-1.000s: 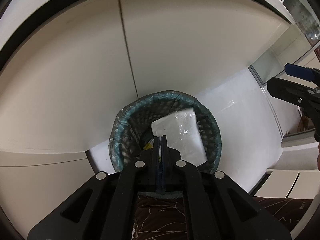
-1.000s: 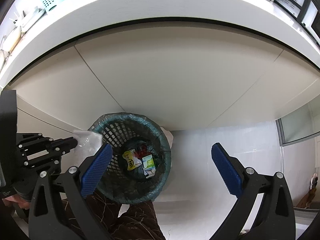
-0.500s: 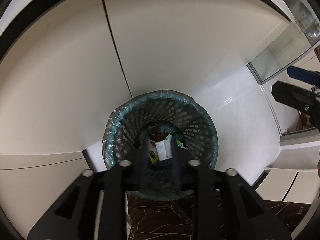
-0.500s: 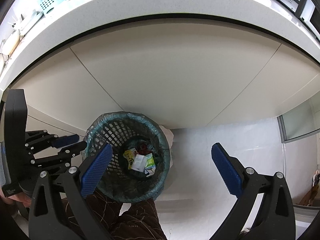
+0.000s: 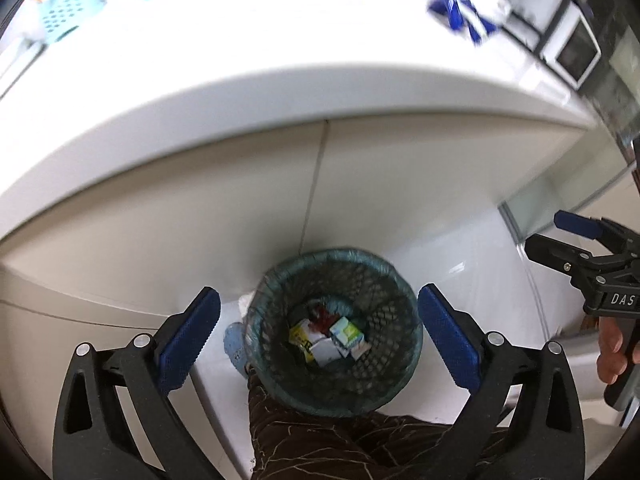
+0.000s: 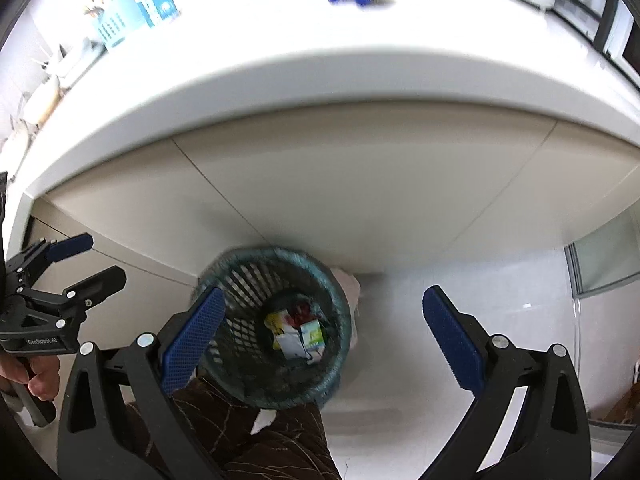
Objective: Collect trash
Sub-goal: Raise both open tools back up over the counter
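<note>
Mesh wastebasket [image 5: 334, 332] below both tongs holds several wrappers [image 5: 328, 338]. Left gripper [image 5: 318, 330] jaws just opened wide, empty. Right gripper [image 6: 320, 334] spread wide, empty.

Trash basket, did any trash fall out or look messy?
Nothing stands out. The trash basket stands upright on the floor, and the wrappers lie inside at its bottom. Both grippers are open and empty.

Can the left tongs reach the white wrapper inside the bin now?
Probably yes: the left tongs hang open above the bin, nothing covers its mouth, and the white wrapper lies exposed on top.
</note>
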Demonstrator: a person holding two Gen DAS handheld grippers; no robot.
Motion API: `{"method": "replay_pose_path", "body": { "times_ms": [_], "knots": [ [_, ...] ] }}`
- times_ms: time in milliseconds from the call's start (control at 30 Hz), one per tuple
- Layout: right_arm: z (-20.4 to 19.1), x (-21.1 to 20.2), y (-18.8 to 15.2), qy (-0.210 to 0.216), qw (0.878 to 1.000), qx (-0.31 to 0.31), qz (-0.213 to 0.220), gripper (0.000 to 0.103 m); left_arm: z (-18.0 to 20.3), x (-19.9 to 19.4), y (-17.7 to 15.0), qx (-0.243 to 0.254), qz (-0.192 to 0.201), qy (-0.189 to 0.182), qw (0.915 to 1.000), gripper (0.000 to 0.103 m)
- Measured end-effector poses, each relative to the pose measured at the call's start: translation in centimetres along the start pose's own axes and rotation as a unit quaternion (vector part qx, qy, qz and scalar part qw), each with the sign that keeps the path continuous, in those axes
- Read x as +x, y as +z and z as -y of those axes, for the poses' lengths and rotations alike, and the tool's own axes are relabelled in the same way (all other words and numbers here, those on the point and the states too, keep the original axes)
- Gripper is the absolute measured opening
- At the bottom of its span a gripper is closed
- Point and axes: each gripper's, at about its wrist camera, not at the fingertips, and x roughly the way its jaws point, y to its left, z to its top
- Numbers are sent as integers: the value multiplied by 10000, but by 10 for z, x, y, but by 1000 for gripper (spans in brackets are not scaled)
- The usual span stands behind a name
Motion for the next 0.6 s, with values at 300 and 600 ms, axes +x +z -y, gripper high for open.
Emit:
{"method": "replay_pose_path", "body": {
  "times_ms": [300,600],
  "knots": [
    [-16,-53,40,87,9988,-105,464,95,-17,-63,33,-445,420,172,9980,97],
    [-21,-93,93,80,9981,125,598,95,-33,-113,84,-736,762,323,9939,97]
  ]
}}
